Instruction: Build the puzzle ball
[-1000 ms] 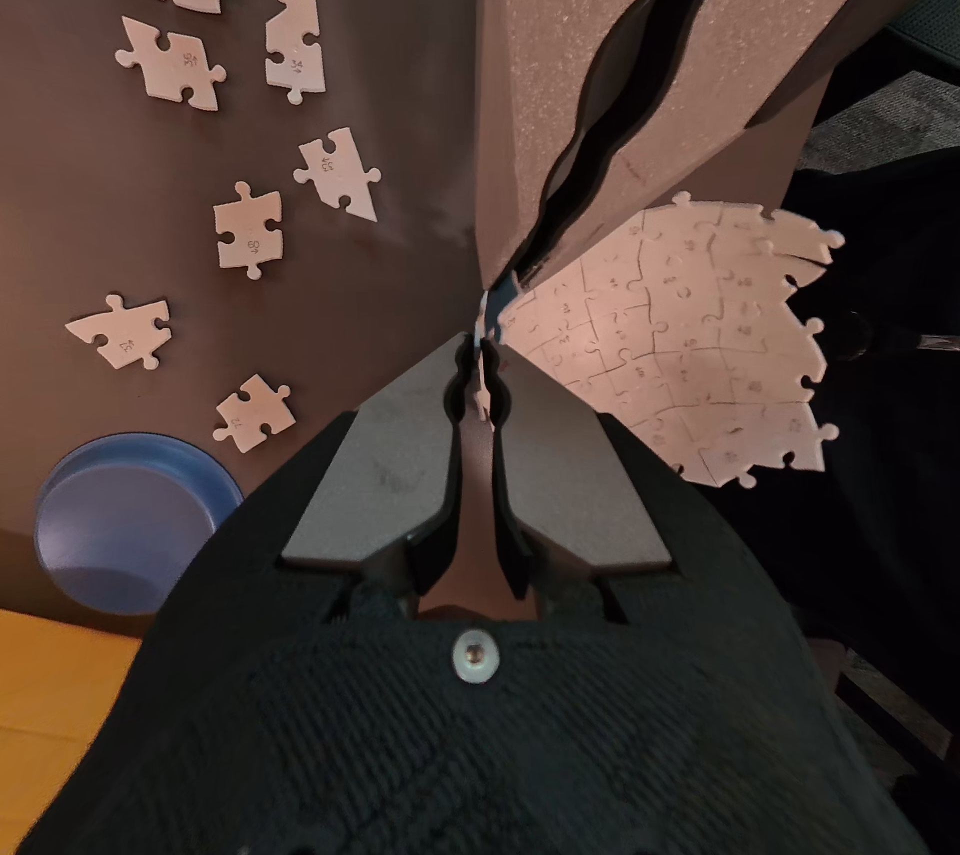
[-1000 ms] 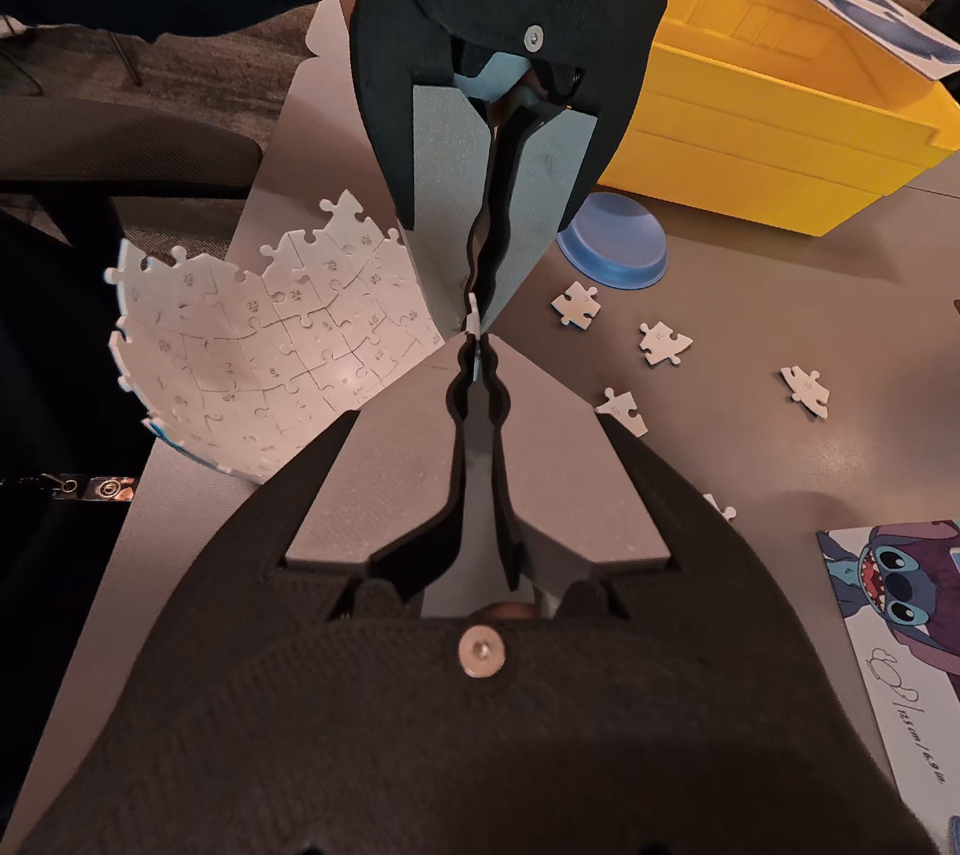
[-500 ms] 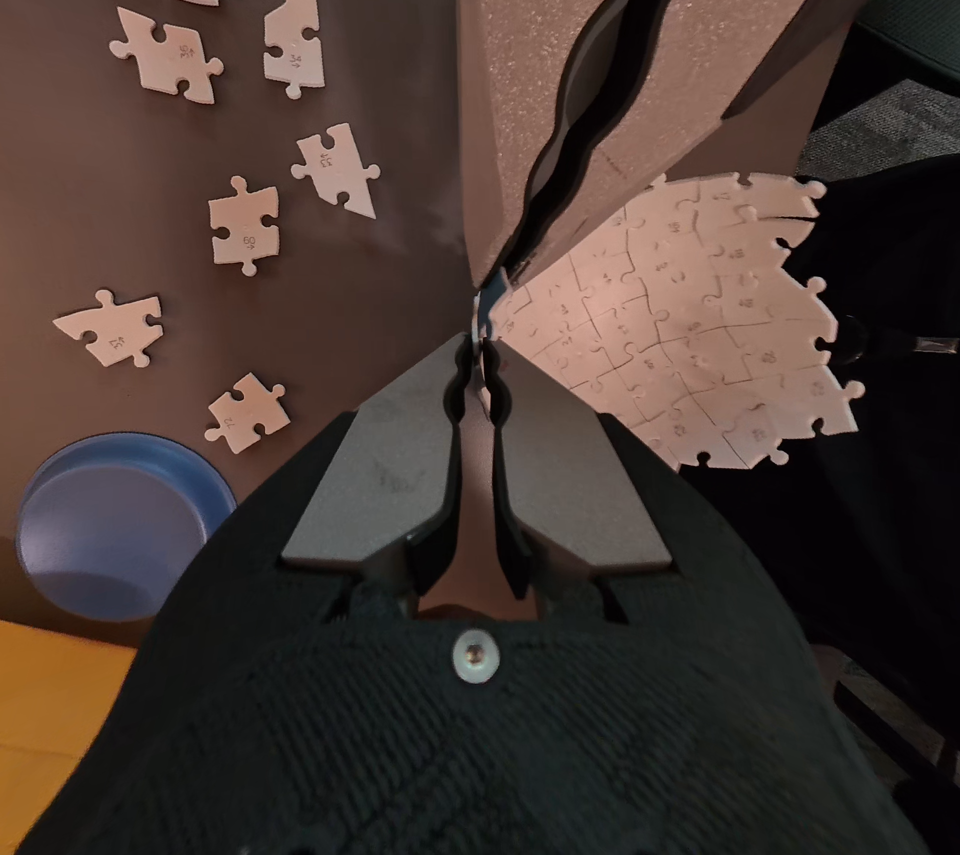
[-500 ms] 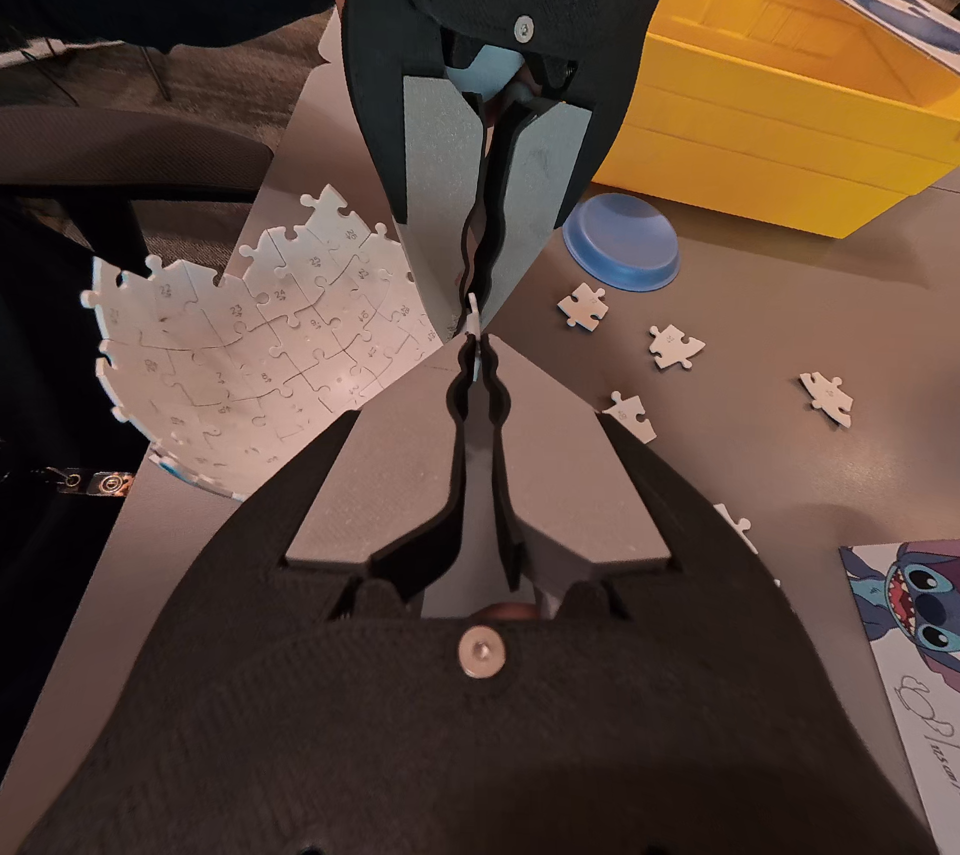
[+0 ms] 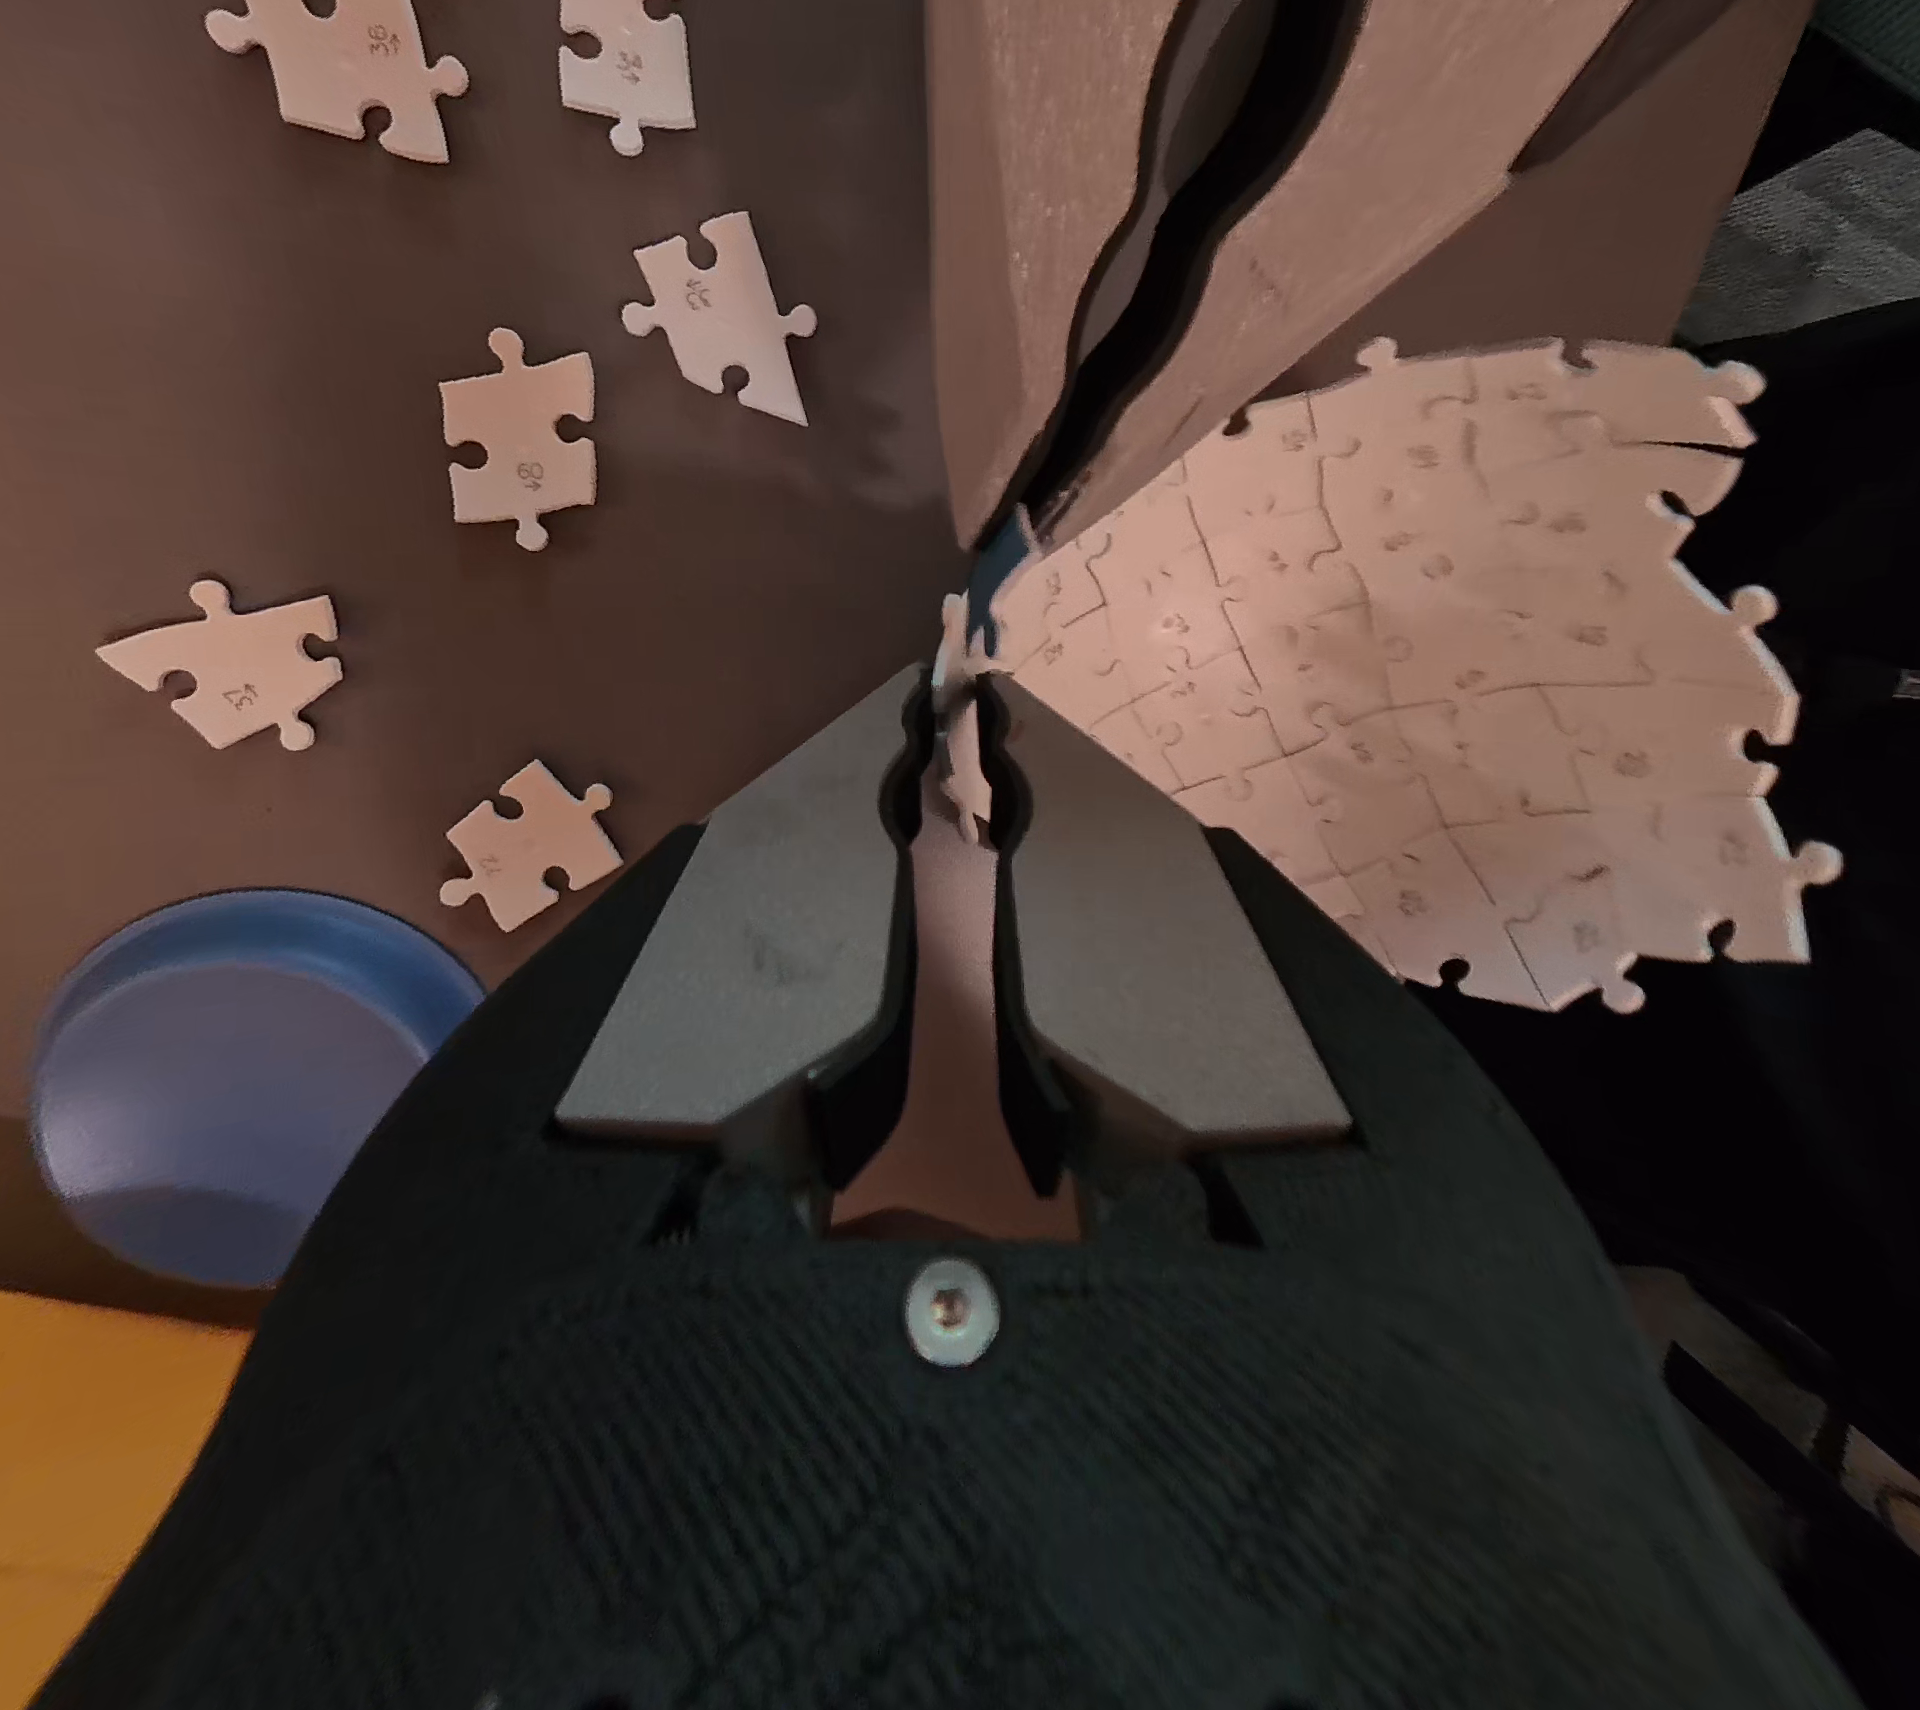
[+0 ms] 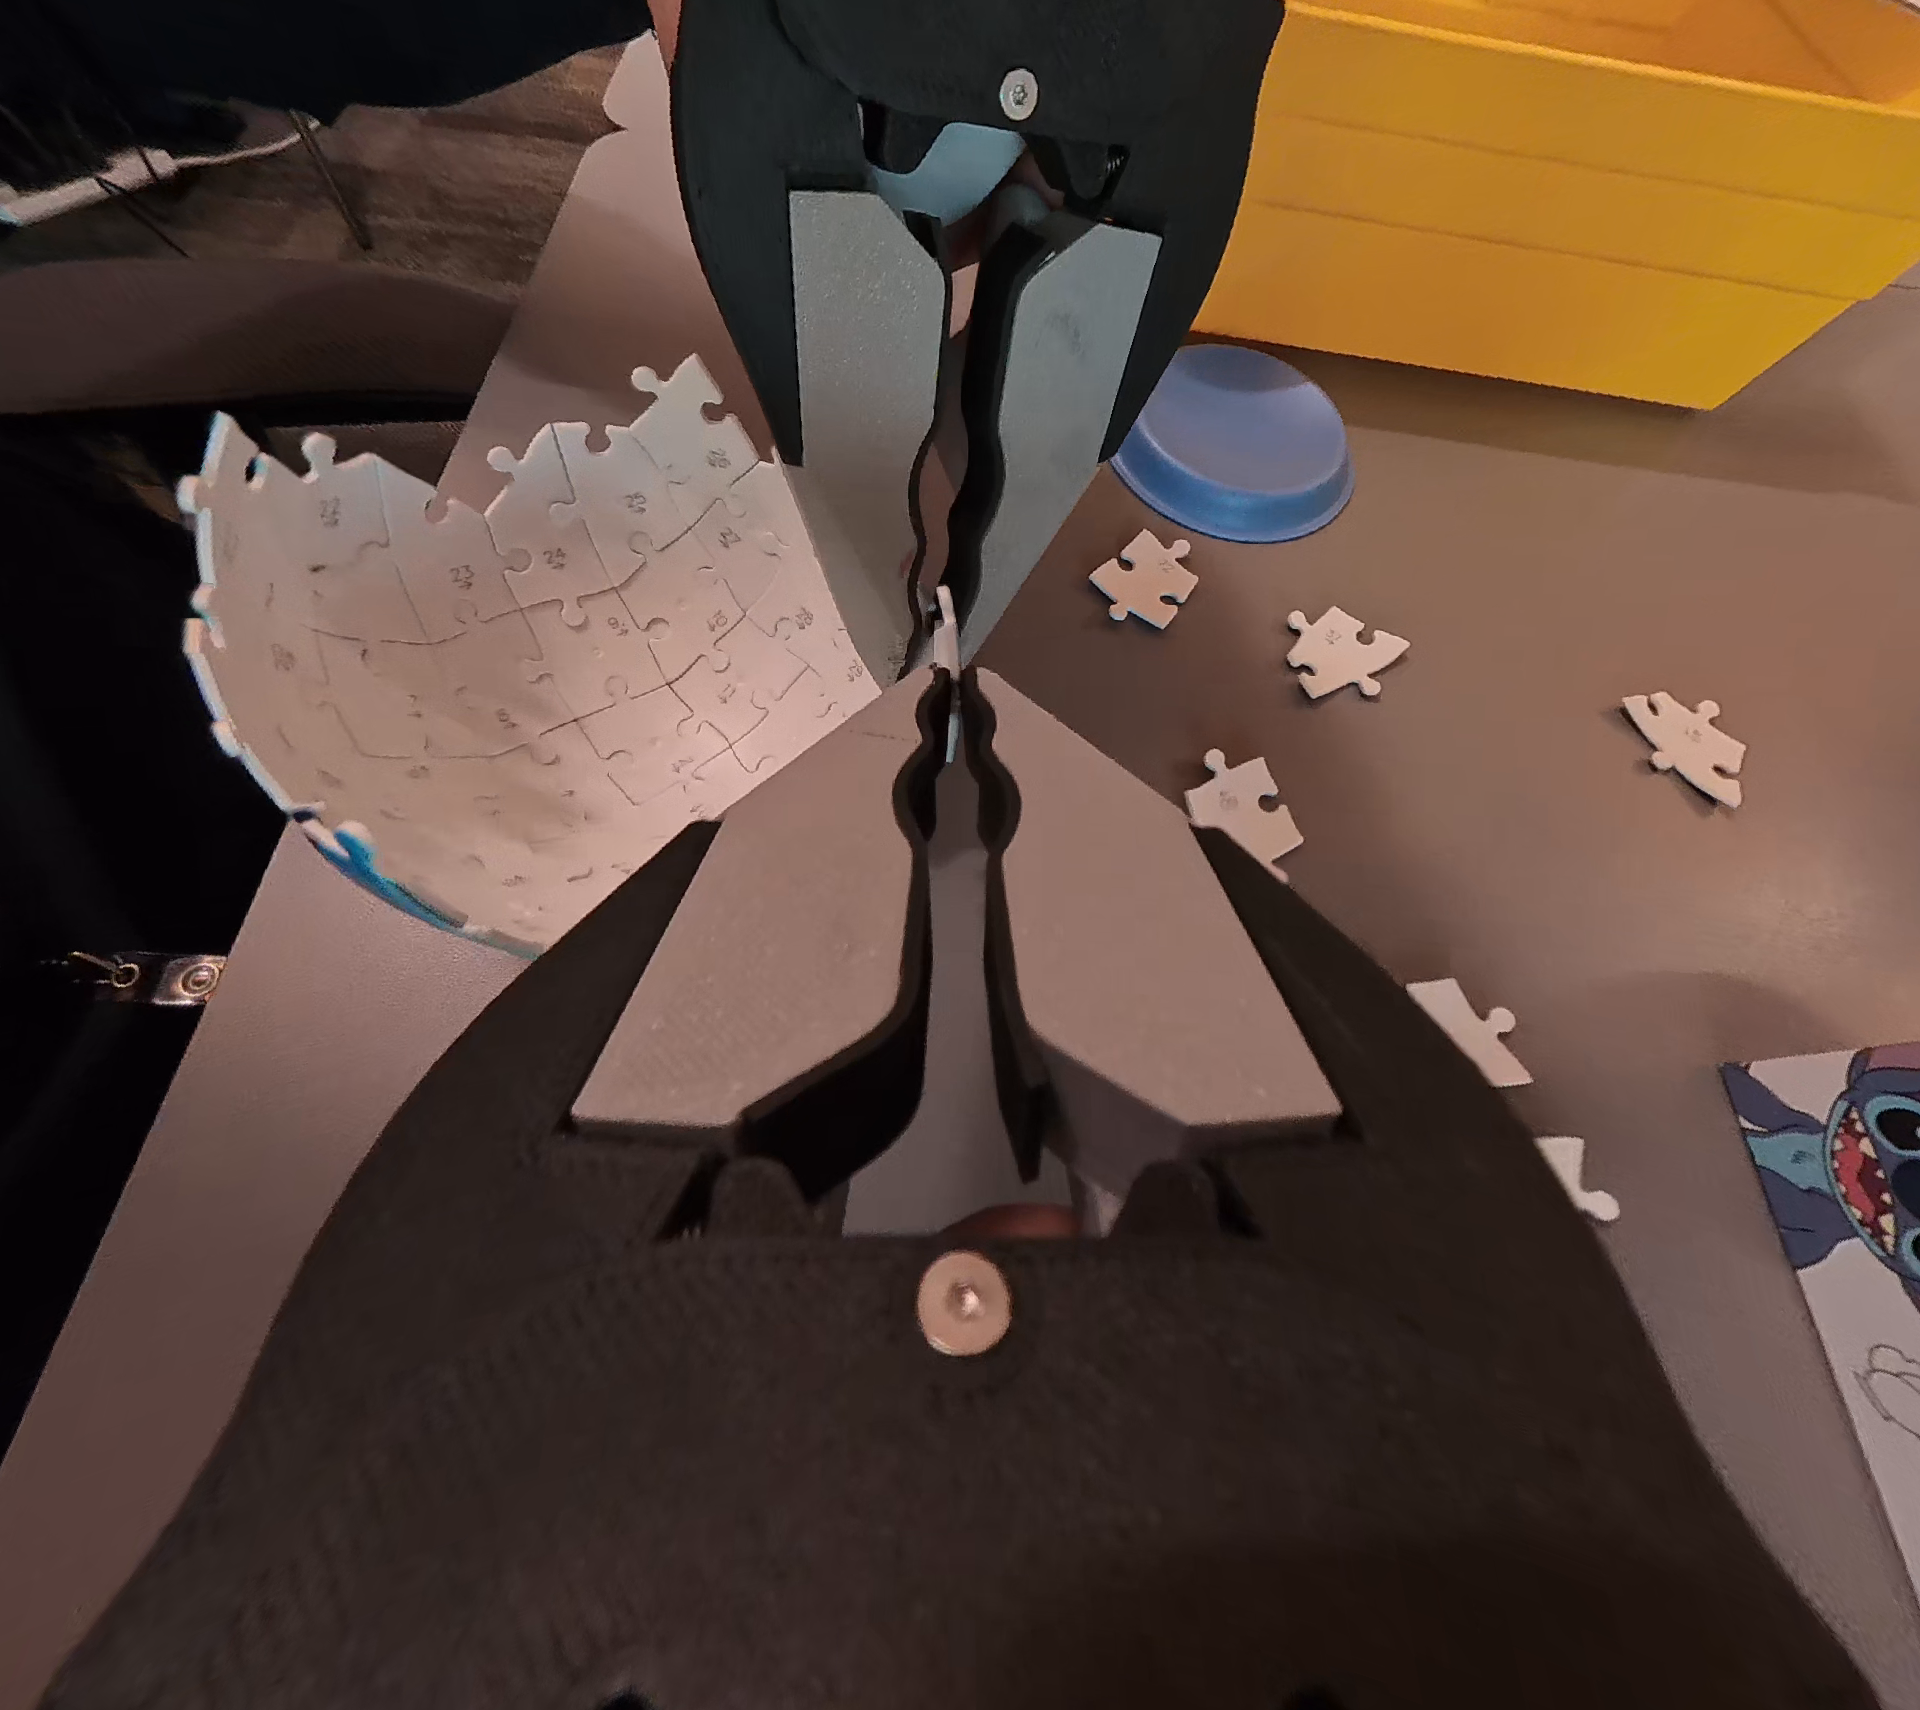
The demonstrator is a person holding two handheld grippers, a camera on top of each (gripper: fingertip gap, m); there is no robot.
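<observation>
- we are holding the half-built ball [image 5: 1434,684] [image 6: 520,673] in the air over the near table [image 6: 1351,881] edge, its white inner side facing the cameras.
- our left gripper [image 5: 956,704] is pinching a loose piece [image 5: 961,767] edge-on, fingers clamped on it, right at the ball's rim.
- our right gripper [image 6: 951,704] is gripping the ball's rim from the opposite side, fingers closed on a thin white edge; the two sets of tips are nearly touching.
- spare pieces [image 5: 520,455] [image 6: 1345,652] are lying scattered on the table beside a blue dish [image 5: 218,1089] [image 6: 1231,445].
- a yellow bin [image 6: 1558,133] is sitting behind the dish, and a picture sheet [image 6: 1860,1245] is lying at the right.
</observation>
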